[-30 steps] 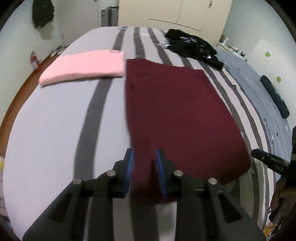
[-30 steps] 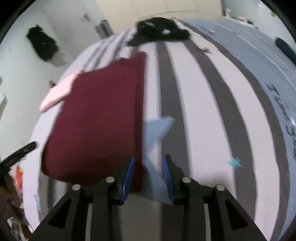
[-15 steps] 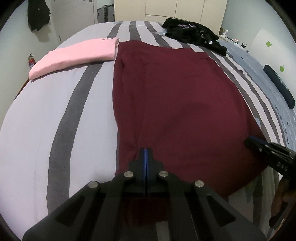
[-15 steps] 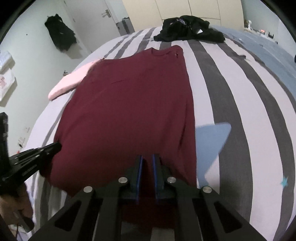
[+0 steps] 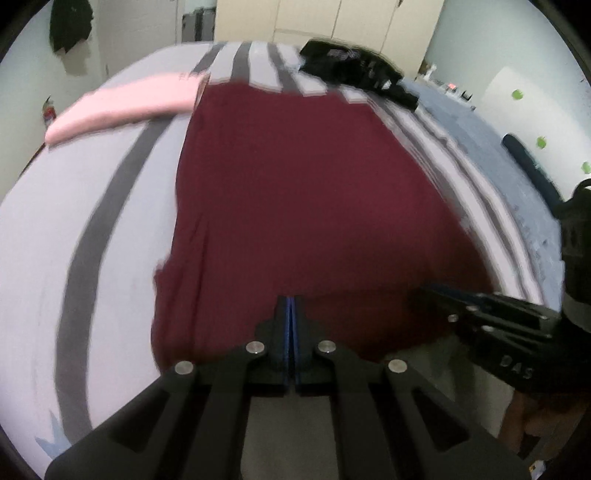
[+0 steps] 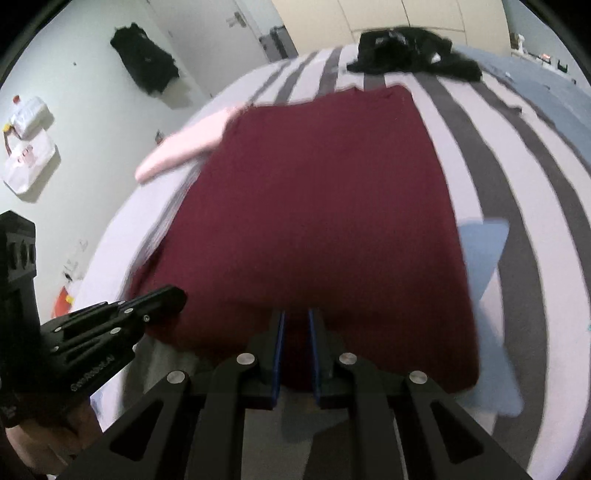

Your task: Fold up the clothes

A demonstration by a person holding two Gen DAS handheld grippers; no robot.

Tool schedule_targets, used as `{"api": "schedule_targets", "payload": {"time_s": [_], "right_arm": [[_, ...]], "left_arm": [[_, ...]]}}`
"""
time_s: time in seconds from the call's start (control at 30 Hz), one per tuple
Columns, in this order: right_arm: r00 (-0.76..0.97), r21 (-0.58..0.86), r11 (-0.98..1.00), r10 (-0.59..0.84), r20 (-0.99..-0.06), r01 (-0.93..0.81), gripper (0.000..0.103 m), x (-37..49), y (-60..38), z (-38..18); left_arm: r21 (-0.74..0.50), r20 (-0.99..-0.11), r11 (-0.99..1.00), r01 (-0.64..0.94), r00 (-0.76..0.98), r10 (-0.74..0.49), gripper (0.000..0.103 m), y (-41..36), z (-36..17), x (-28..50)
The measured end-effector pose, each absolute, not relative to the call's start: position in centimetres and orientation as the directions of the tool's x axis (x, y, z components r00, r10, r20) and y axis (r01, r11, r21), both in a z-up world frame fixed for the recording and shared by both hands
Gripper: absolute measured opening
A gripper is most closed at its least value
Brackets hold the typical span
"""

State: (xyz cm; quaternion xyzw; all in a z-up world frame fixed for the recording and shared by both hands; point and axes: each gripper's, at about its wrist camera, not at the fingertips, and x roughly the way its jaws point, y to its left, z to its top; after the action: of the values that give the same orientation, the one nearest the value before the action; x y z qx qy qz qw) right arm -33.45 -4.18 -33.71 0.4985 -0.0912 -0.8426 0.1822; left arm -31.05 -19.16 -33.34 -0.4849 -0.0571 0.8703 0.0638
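1. A dark maroon cloth garment point(image 5: 306, 206) lies spread flat on the bed with the grey-and-white striped cover point(image 5: 74, 229), its near hem at the bed's front edge.
2. The left gripper point(image 5: 290, 306) sits at the near hem towards the garment's left side — blue pads pressed flat together, the maroon fabric pinched in between.
3. The right gripper point(image 6: 295, 325) is at the same hem further right, jaws narrow with a slim gap, and a fold of maroon cloth fills that gap — the pads are clamped on it. Its jaws have just eased apart a touch.
4. Each gripper shows in the other's view, low at the side, both at the hem.
5. A folded pale pink garment point(image 5: 125, 107) rests just beside the maroon one's far left corner.
6. A crumpled black heap of clothing point(image 6: 410, 51) sits beyond the maroon garment's far edge, near the cream wardrobe doors point(image 5: 325, 22).
7. Both views are smeared with motion blur.
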Motion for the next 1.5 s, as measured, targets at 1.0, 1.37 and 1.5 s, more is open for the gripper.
{"api": "schedule_targets", "payload": {"time_s": [1.0, 1.37, 1.5], "right_arm": [[-0.442, 0.297, -0.933, -0.359, -0.822, 0.206, 0.001, -33.6, -0.2, -34.3], [-0.449, 0.311, -0.941, -0.336, -0.828, 0.131, 0.005, -33.4, 2.0, -33.9], [-0.444, 0.306, -0.942, -0.336, -0.831, 0.139, 0.004, -33.4, 2.0, -34.9]], "left_arm": [[-0.147, -0.844, -0.984, -0.101, -0.505, 0.178, 0.002, -21.8, -33.0, -29.9], [-0.141, -0.848, -0.989, -0.049, -0.509, 0.146, 0.002, -22.4, -32.4, -30.0], [-0.151, -0.853, -0.988, -0.041, -0.5, 0.151, 0.002, -22.5, -33.5, -30.0]]}}
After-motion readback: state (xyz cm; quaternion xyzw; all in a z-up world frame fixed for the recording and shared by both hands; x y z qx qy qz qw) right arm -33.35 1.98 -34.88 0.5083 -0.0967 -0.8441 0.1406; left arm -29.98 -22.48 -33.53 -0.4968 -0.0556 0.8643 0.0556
